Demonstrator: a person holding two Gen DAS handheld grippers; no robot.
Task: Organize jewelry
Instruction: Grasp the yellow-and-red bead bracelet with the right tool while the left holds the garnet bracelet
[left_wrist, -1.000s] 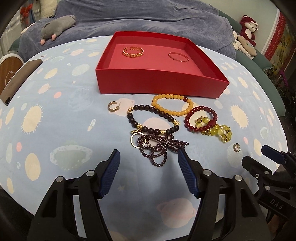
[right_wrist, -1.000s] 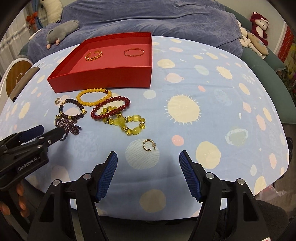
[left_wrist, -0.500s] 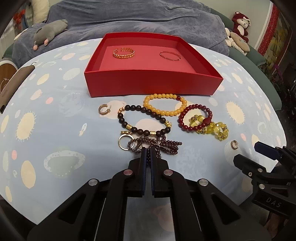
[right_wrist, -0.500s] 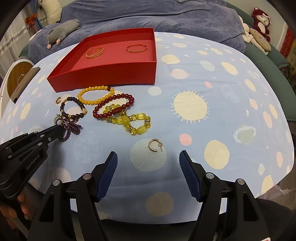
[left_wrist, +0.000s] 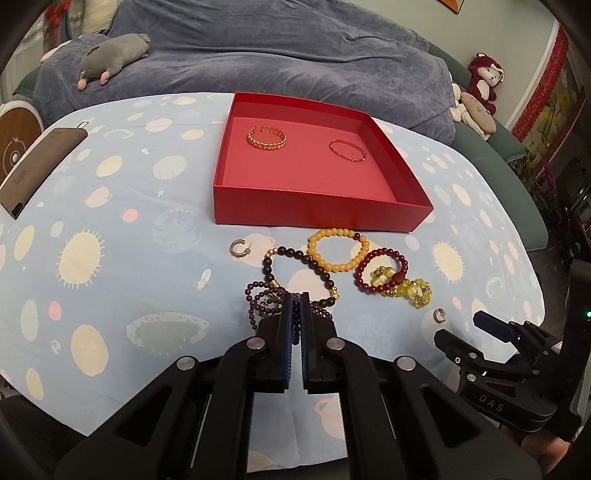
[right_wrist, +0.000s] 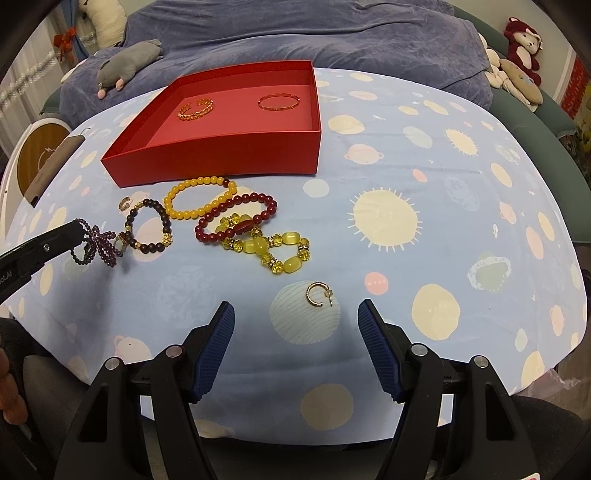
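– Where is the purple bead strand (right_wrist: 96, 246)?
– Pinched between the closed fingers of the left tool (left_wrist: 295, 312), in front of the red box (left_wrist: 317, 213), beside the dark bead bracelet (left_wrist: 300, 274).

– And the right tool (right_wrist: 295, 341)?
– It hovers with fingers spread wide and holds nothing; a gold hoop earring (right_wrist: 316, 294) lies on the tabletop (right_wrist: 424, 199) just ahead of it, well in front of the red box.

Bare cloth (right_wrist: 424, 177) lies right of the bracelets (right_wrist: 236, 218); red box (right_wrist: 221, 162) blocks behind.
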